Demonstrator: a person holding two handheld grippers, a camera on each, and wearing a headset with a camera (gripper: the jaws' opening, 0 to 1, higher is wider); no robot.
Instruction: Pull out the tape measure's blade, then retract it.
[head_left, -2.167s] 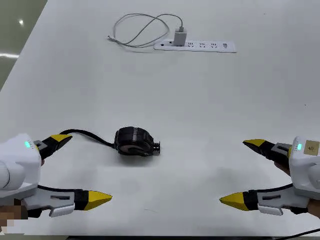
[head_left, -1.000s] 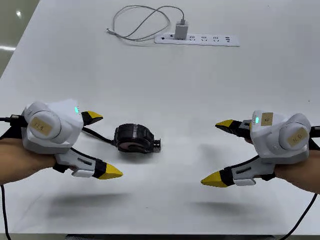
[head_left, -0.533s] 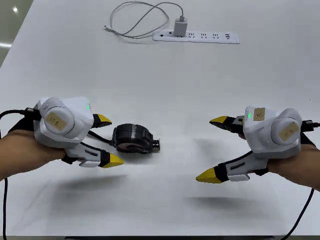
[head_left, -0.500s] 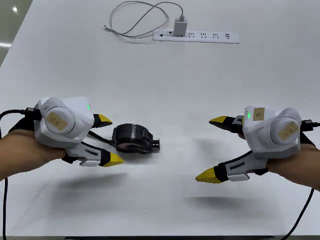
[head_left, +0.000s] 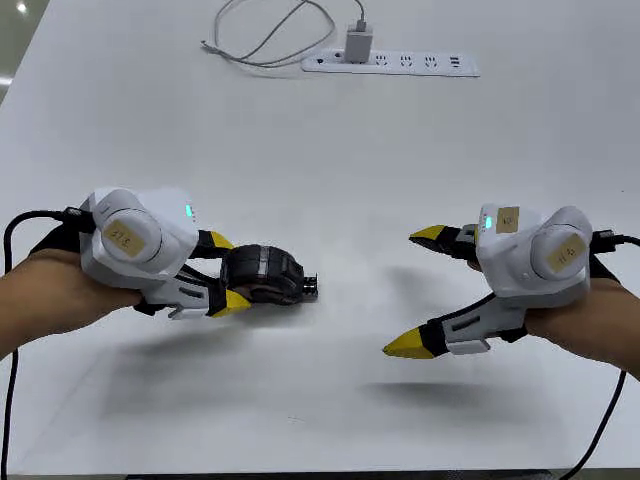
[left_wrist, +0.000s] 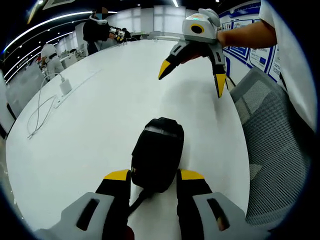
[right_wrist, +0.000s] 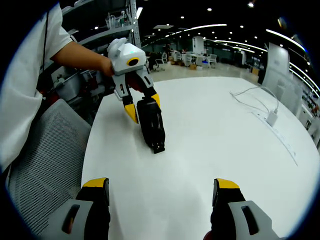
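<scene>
A black tape measure (head_left: 268, 275) lies on the white table (head_left: 330, 170), its blade tip (head_left: 312, 288) pointing right and the blade not drawn out. My left gripper (head_left: 228, 270) has its yellow-tipped jaws on either side of the case's rear and is shut on it; in the left gripper view the tape measure (left_wrist: 157, 150) sits between the pads of the left gripper (left_wrist: 154, 175). My right gripper (head_left: 412, 290) hovers open well to the right of the blade tip, nothing between its jaws. In the right gripper view the right gripper (right_wrist: 161, 183) faces the tape measure (right_wrist: 151, 125) and the left gripper (right_wrist: 144, 107).
A white power strip (head_left: 390, 62) with a plugged charger (head_left: 357, 42) and a looped white cable (head_left: 250, 35) lies at the table's far edge. A grey mesh chair (left_wrist: 270, 150) stands beside the table. A black cord trails from the left gripper.
My left gripper has moved right onto the tape measure and its jaws have narrowed around the case. The right gripper has drifted slightly left, still open.
</scene>
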